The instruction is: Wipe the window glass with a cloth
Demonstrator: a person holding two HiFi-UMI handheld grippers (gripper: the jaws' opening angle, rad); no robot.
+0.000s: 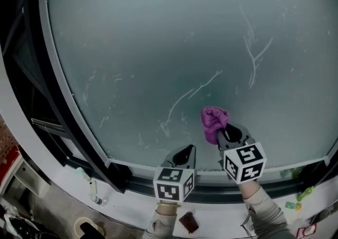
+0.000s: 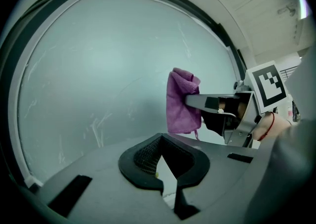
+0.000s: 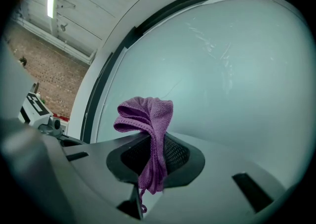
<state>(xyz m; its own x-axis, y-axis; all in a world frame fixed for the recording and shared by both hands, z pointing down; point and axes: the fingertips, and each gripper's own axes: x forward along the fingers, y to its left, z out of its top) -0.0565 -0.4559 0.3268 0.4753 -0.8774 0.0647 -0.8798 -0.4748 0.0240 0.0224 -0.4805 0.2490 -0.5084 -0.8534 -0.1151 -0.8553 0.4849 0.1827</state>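
The frosted window glass (image 1: 158, 48) fills the head view and carries white streaks (image 1: 253, 53) at upper right and more streaks (image 1: 179, 103) near its middle. A purple cloth (image 1: 213, 119) is bunched against the lower middle of the pane. My right gripper (image 1: 224, 132) is shut on it; the cloth (image 3: 148, 114) folds over the jaws and hangs down between them. The left gripper view shows the same cloth (image 2: 180, 102) drooping from the right gripper's tip. My left gripper (image 1: 186, 152) is just left of it, low on the glass, shut and holding nothing.
A dark window frame (image 1: 63, 111) runs down the left side and along the bottom. Below it is a white sill (image 1: 121, 201) with a small tube (image 1: 91, 186), a brown object (image 1: 188, 222) and green bits (image 1: 303, 193). A brick wall (image 3: 44, 69) shows at left.
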